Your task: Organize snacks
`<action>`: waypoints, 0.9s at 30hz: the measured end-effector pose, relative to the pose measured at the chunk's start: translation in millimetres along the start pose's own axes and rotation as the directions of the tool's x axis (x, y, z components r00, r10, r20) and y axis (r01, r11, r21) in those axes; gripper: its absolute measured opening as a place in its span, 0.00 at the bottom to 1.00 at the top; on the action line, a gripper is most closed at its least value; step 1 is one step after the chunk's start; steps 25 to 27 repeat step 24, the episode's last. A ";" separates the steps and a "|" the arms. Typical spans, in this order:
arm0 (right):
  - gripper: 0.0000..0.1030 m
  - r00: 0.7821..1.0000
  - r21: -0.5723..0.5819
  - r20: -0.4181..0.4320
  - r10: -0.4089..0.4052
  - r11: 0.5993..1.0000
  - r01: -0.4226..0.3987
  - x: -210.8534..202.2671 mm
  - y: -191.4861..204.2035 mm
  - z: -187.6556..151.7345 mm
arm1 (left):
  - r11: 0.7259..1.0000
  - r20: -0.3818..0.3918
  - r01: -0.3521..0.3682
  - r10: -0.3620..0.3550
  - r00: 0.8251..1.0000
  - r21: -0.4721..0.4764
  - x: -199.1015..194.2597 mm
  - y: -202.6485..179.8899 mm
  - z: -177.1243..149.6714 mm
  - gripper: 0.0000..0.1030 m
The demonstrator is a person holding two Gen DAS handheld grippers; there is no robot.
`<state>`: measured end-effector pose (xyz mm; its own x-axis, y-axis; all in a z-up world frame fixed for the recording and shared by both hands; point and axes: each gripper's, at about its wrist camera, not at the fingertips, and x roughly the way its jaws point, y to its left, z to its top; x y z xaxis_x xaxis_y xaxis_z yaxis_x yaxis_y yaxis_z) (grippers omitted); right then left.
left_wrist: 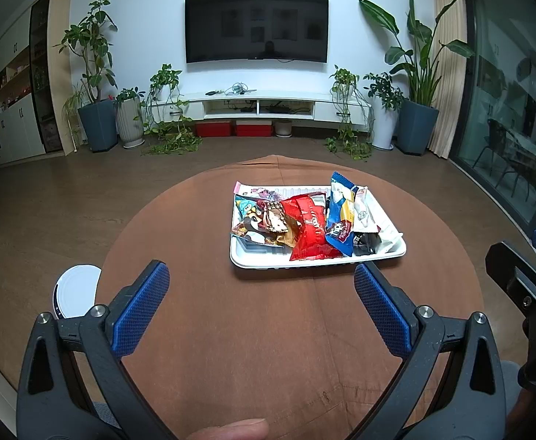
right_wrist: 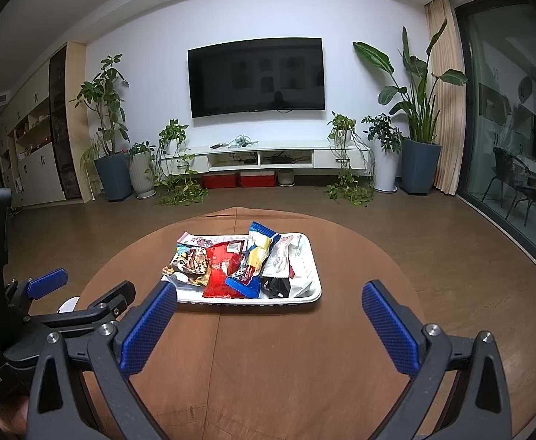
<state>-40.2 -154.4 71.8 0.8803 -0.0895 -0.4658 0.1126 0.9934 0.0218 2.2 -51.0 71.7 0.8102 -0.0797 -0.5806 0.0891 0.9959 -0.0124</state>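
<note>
A white tray (left_wrist: 395, 248) (right_wrist: 314, 291) sits on a round brown-clothed table (left_wrist: 253, 330) (right_wrist: 268, 348), filled with several snack packs. Among them are a red bag (left_wrist: 310, 233) (right_wrist: 222, 269), a blue and yellow pack (left_wrist: 341, 216) (right_wrist: 255, 260), a white and black pack (left_wrist: 365, 225) (right_wrist: 281, 269) and a brown picture pack (left_wrist: 264, 220) (right_wrist: 193, 264). My left gripper (left_wrist: 262, 273) hangs open just short of the tray's near edge, nothing between its fingers. My right gripper (right_wrist: 270, 293) is open too, at the tray's near rim, empty. The left gripper (right_wrist: 48, 280) also shows at the right wrist view's left edge.
A white round object (left_wrist: 75, 289) lies on the floor left of the table. Wood floor surrounds the table. Far back stand a TV (left_wrist: 256, 25), a low white console (left_wrist: 268, 104), potted plants and red boxes. Glass doors (left_wrist: 510, 110) are on the right. A fingertip (left_wrist: 231, 429) shows at bottom.
</note>
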 end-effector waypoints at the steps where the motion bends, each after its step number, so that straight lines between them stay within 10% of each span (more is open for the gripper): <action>1: 1.00 1.000 0.000 0.000 0.000 1.000 0.000 0.0 0.0 0.3 | 1.000 -0.001 0.001 -0.001 1.000 0.001 0.5 0.5 -1.0 1.00; 27: 1.00 1.000 0.018 -0.028 -0.002 1.000 0.002 -7.5 -6.1 -16.2 | 0.999 0.038 -0.022 0.021 0.999 0.037 0.8 -5.2 -12.2 1.00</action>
